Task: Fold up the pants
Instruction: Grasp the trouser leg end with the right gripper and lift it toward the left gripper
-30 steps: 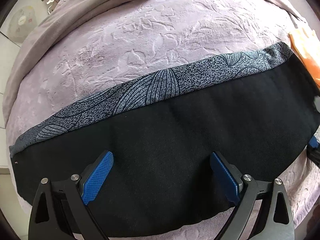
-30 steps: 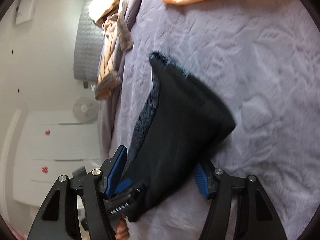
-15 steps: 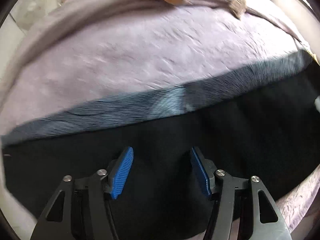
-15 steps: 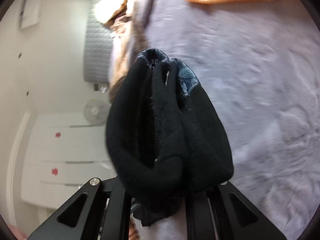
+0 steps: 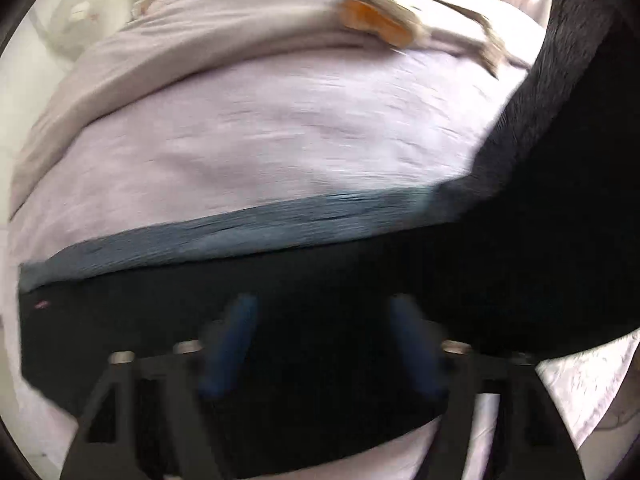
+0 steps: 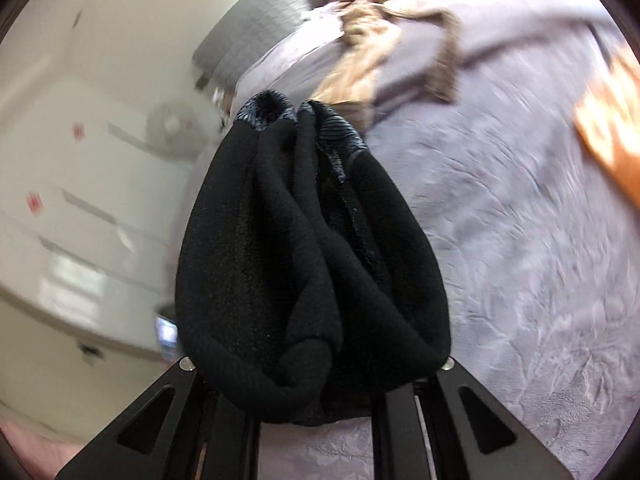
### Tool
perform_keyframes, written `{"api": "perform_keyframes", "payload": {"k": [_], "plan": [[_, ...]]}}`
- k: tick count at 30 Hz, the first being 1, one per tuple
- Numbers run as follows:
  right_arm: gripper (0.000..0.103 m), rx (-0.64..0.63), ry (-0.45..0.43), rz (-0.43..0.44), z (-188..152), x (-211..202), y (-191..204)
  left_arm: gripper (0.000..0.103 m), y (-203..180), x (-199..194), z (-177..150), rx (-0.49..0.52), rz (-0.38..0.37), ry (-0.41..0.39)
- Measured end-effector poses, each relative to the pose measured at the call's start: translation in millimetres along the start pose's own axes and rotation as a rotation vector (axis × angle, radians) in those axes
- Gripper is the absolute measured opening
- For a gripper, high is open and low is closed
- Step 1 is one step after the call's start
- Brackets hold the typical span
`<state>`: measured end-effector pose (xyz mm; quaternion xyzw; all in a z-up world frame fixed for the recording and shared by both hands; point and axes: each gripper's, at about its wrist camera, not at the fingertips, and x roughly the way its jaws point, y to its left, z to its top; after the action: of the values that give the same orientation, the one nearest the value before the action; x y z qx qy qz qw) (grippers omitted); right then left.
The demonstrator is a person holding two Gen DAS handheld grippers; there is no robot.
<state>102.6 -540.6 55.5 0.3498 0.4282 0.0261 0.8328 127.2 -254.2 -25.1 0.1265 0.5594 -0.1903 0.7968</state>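
Observation:
The black pants [image 5: 240, 320] with a grey patterned band [image 5: 248, 232] lie across the lilac bed. Their right end [image 5: 560, 160] is lifted and rises toward the upper right of the left wrist view. My left gripper [image 5: 322, 344] hovers low over the black cloth with its blue fingers [image 5: 232, 344] apart, jaws opening, the pads blurred and not pressing on anything. In the right wrist view the bunched end of the pants [image 6: 312, 260] hangs from my right gripper [image 6: 316, 392], which is shut on it. The cloth hides its fingertips.
A lilac embossed bedspread [image 5: 280, 132] covers the bed. Beige and orange clothes [image 5: 380, 24] lie near the head. An orange garment [image 6: 612, 128] sits at the right edge. A grey quilted headboard [image 6: 260, 20], a white fan [image 5: 72, 20] and white cabinets [image 6: 80, 240] stand beyond the bed.
My right gripper shut on the pants' end, rolled and lifted it off the bed. My left gripper slid along the pants, narrowed, then widened again. The lifted cloth now fills the left view's right side.

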Motion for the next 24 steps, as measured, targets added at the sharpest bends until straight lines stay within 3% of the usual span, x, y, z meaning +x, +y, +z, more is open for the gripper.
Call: {"api": "perform_keyframes", "payload": {"k": [4,9,11,12,13,15,18,20,22,24], "plan": [[0.014,-0.193,0.069,-0.108,-33,37,77,0.086,81,-20,-19,-0.083,0.057,-0.001],[0.025,-0.412,0.202,-0.264,-103,132,156,0.086,181,-16,-52,-0.185,0.159,0.070],[0.031,-0.544,0.279,-0.451,-140,186,176,0.086,210,-14,-64,-0.219,0.177,0.097],[0.042,-0.623,0.295,-0.541,-156,204,184,0.086,219,-14,-67,-0.228,0.180,0.102],[0.045,-0.773,0.291,-0.681,-180,222,198,0.086,227,-15,-70,-0.232,0.184,0.105],[0.045,-0.963,0.255,-0.804,-208,230,221,0.086,237,-16,-78,-0.237,0.187,0.098],[0.054,-1.026,0.237,-0.731,-225,212,251,0.086,226,-25,-88,-0.250,0.170,0.086],[0.055,-0.965,0.234,-0.586,-223,181,261,0.086,195,-26,-84,-0.258,0.143,0.069],[0.057,-0.788,0.264,-0.419,-208,153,252,0.086,186,-19,-76,-0.245,0.123,0.060],[0.058,-0.454,0.289,-0.214,-182,127,212,0.086,170,-11,-70,-0.222,0.108,0.070]]}}
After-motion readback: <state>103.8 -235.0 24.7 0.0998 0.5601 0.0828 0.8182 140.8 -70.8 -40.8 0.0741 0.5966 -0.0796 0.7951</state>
